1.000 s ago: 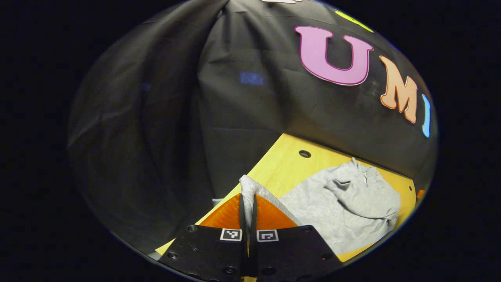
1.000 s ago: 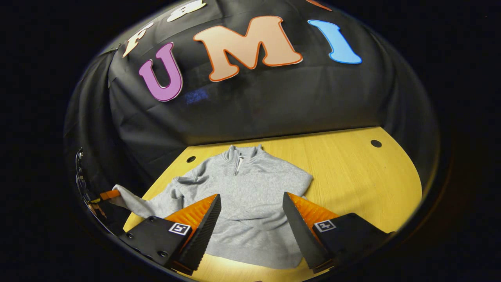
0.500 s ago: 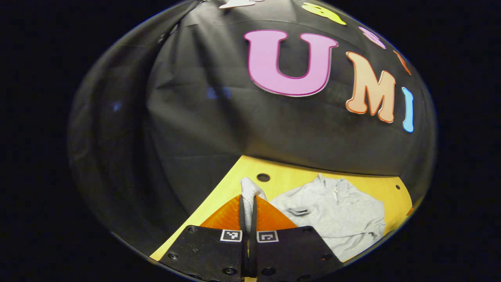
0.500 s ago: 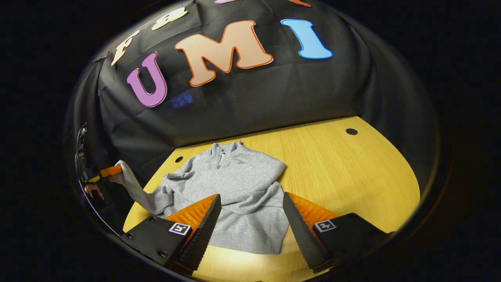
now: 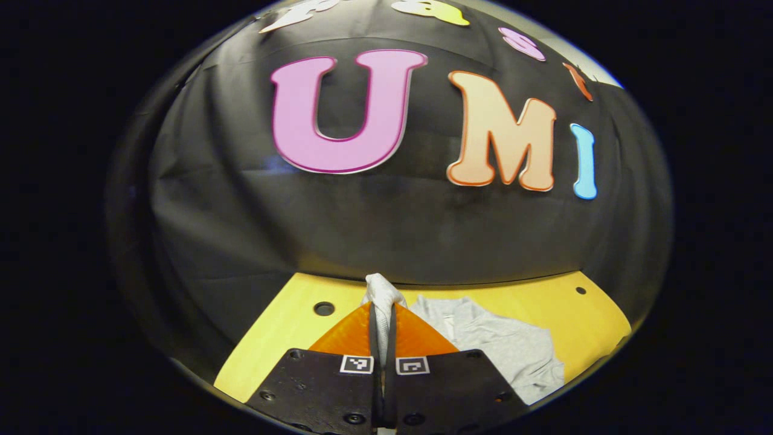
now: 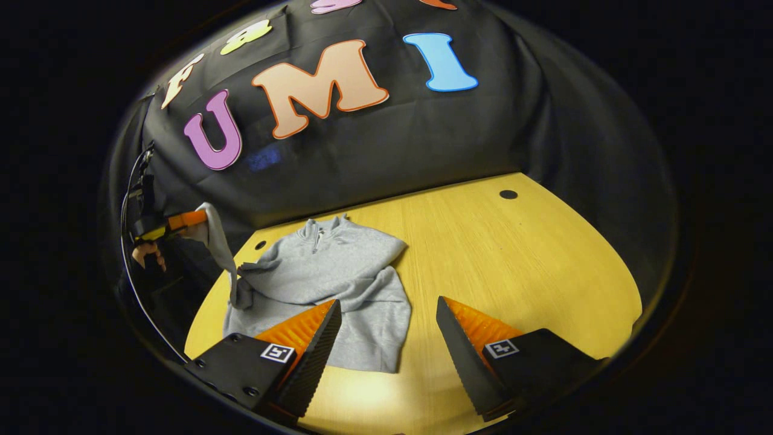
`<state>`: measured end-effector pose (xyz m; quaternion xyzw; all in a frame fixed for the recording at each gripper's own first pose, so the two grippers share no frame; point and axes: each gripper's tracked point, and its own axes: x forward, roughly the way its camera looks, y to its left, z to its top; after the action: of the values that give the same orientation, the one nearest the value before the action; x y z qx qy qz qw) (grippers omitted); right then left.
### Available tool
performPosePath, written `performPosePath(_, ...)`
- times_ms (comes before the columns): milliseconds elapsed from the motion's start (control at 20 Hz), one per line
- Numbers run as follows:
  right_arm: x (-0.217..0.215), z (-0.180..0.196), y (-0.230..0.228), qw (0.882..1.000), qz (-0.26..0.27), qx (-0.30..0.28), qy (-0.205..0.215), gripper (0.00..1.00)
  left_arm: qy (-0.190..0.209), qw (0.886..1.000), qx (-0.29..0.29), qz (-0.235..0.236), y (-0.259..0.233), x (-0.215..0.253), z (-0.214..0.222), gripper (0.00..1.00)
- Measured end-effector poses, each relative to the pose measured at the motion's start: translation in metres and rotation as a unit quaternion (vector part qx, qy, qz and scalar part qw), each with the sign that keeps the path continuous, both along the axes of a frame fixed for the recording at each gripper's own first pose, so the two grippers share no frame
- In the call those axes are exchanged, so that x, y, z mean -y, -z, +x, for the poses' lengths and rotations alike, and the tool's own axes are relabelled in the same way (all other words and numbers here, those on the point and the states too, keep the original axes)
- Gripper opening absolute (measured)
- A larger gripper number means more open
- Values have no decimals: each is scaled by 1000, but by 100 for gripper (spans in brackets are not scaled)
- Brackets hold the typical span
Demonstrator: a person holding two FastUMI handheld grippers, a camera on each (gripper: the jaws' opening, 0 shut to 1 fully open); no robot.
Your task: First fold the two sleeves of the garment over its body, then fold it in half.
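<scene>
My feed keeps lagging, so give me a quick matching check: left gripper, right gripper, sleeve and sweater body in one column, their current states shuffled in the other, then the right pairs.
Things:
1. left gripper
2. right gripper
3. sleeve
4. sweater body

States:
A. lying on the table
B. open, holding nothing
C. lifted off the table, held at its cuff
D. shut on grey cloth

Pairs: 1-D, 2-B, 3-C, 4-A
</scene>
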<state>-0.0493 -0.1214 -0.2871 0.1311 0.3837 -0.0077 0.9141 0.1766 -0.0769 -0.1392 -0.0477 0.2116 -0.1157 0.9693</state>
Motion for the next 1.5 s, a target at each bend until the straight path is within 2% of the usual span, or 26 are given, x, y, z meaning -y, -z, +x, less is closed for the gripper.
performPosePath(50, 5, -2, -1, 1000, 1, -1, 5, 94, 10, 1000, -2, -2, -1, 15, 1, 0)
performPosePath(200, 20, -10, -2, 1000, 2, -3, 15, 98, 38, 999, -6, -10, 1, 60, 2, 0)
performPosePath(300, 30, -14, -6, 1000, -3, -4, 15, 98, 56, 998, -10, -8, 4, 88, 0, 0)
performPosePath(350, 36, -16, -7, 1000, -6, -4, 14, 94, 67, 998, -12, -9, 5, 102, -1, 2)
performPosePath(400, 40, -18, -7, 1000, -8, -5, 14, 98, 79, 997, -15, -13, 6, 118, -3, 0)
performPosePath(450, 43, -22, -6, 1000, -8, -8, 15, 94, 89, 996, -19, -14, 8, 131, -7, 0)
performPosePath(600, 57, -35, -3, 1000, -9, -15, 19, 94, 114, 993, -28, -14, 16, 168, -14, 0)
performPosePath(650, 62, -38, -3, 1000, -10, -16, 22, 98, 122, 992, -32, -13, 18, 180, -16, 0)
performPosePath(750, 70, -45, -3, 999, -11, -19, 28, 94, 135, 990, -41, -6, 27, 200, -22, 0)
performPosePath(1100, 92, -62, -2, 999, -13, -25, 41, 94, 181, 980, -77, 31, 75, 252, -51, 0)
performPosePath(1150, 92, -64, -1, 999, -12, -25, 42, 99, 185, 978, -84, 37, 84, 257, -54, 0)
performPosePath(1200, 93, -65, 0, 999, -11, -27, 43, 94, 188, 977, -93, 41, 93, 261, -56, 0)
performPosePath(1350, 89, -65, 2, 999, -9, -28, 39, 95, 189, 974, -112, 51, 113, 269, -64, 0)
performPosePath(1400, 87, -65, 1, 999, -9, -27, 36, 99, 191, 973, -118, 53, 117, 270, -66, 0)
performPosePath(1500, 83, -64, 2, 999, -9, -28, 30, 94, 200, 970, -130, 53, 124, 274, -72, 2)
